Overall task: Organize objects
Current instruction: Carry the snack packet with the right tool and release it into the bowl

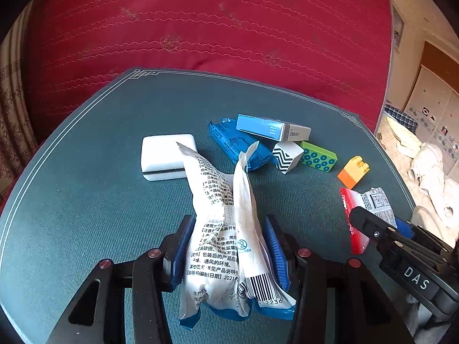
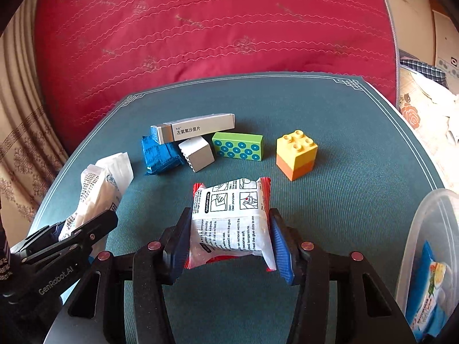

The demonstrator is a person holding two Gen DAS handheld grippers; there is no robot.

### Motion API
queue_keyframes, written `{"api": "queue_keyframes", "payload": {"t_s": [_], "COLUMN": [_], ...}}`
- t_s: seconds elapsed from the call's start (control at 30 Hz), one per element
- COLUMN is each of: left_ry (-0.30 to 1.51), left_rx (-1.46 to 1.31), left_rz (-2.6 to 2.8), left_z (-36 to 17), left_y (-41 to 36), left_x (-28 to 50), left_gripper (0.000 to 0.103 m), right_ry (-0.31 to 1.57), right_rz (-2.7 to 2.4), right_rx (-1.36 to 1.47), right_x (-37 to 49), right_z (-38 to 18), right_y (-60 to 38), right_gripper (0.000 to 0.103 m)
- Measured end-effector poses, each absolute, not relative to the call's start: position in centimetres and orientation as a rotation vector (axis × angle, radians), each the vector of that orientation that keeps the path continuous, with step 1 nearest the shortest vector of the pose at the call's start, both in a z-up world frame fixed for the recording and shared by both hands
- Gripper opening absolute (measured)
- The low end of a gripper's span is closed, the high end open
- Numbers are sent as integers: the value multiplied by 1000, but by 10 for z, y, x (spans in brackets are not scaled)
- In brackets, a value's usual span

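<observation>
The left gripper (image 1: 229, 255) is clamping a crumpled white plastic packet printed with black text (image 1: 226, 229) across its middle, its long axis pointing away toward the white sponge block (image 1: 167, 156). The right gripper (image 2: 229, 242) is squeezing a red-edged white sachet (image 2: 231, 223) by its sides, probably for the clear plastic tub (image 2: 424, 246) just right of it.

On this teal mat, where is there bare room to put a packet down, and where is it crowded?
Free: the mat's left part, in front of the white sponge, and the far strip before the red quilt. Crowded: the middle, around the medicine box, blue packet, green brick and yellow-orange block.
</observation>
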State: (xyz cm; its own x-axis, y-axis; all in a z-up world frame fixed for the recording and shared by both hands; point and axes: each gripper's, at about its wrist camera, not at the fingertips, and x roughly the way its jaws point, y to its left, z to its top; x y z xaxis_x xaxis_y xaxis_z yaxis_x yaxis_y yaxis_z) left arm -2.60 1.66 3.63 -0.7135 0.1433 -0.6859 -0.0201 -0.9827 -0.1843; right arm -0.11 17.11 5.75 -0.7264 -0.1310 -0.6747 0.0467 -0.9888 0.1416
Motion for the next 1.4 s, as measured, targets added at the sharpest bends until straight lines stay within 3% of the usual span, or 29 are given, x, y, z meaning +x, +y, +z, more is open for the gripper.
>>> {"api": "queue_keyframes", "payload": {"t_s": [0.83,1.4], "left_ry": [-119,7], "left_rx": [-1114,-1109], "left_rz": [2757,2685], "left_z": [40,47], "left_y": [49,109], "left_x": [-15,-9], "left_gripper": [52,52], "right_ry": [-364,-581], "right_rz": [-3127,-3263], "right_rx": [1039,1113], "right_x": [99,140], "right_z": [88,68], "right_y": [295,397], "right_gripper": [53,53]}}
